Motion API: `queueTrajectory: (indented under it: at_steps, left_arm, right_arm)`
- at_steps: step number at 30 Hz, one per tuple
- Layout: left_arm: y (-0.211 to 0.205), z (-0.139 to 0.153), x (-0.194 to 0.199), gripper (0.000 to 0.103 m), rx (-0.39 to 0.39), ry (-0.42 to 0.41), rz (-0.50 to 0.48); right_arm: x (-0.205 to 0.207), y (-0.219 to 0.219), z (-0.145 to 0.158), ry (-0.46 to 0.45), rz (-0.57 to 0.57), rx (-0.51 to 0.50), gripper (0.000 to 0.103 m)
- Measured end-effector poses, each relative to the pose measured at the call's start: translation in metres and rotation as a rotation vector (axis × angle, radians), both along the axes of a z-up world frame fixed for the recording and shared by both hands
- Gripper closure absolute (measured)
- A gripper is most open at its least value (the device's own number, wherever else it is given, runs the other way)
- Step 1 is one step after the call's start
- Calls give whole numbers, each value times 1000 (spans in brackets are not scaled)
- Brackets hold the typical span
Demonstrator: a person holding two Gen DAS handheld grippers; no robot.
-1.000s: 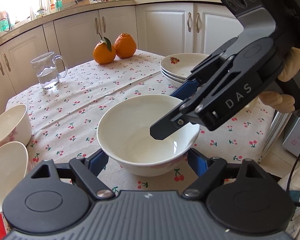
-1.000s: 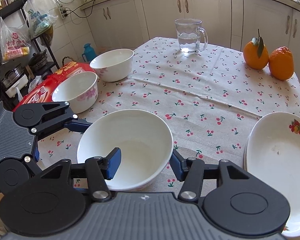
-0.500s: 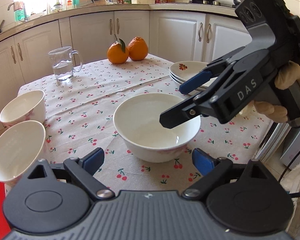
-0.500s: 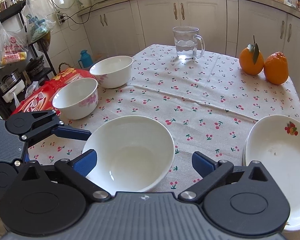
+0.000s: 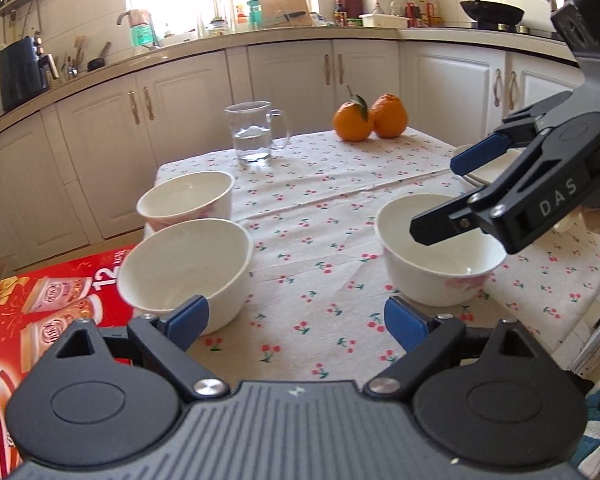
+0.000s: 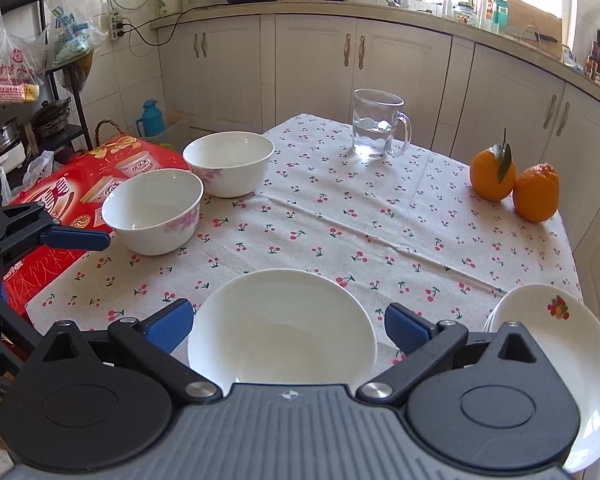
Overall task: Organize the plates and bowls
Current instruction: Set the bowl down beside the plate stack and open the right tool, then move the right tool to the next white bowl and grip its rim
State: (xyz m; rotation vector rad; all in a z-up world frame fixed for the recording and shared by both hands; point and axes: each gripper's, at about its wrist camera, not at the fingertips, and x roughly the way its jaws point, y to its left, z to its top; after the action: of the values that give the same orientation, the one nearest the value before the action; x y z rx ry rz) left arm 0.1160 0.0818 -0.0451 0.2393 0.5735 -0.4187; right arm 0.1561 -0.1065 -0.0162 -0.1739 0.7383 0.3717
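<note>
Between the spread right gripper (image 6: 287,322) fingers sits one white bowl (image 6: 282,320), unpressed on the counter (image 6: 380,216); both jaw pairs just opened. Left gripper (image 5: 296,318) fingers hold nothing; second bowl (image 5: 186,264) beside its left finger.

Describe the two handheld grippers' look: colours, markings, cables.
Both are matte black, each with two round pivot housings, silver screws and a ribbed grey centre plate. Left gripper and right gripper carry blue pads on black fingers. The right one's side reads "DAS"; a thin black cable hangs near it.
</note>
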Motion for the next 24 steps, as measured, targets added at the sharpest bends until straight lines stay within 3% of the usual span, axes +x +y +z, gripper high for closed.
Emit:
queueTrajectory:
  at_steps: [10, 24]
  left_arm:
    - [47, -7, 19, 8, -9, -9, 142]
    - [55, -18, 48, 9, -46, -5, 132]
  right_arm:
    - [22, 52, 10, -13, 107, -22, 0]
    - [77, 97, 4, 81, 237, 72, 1]
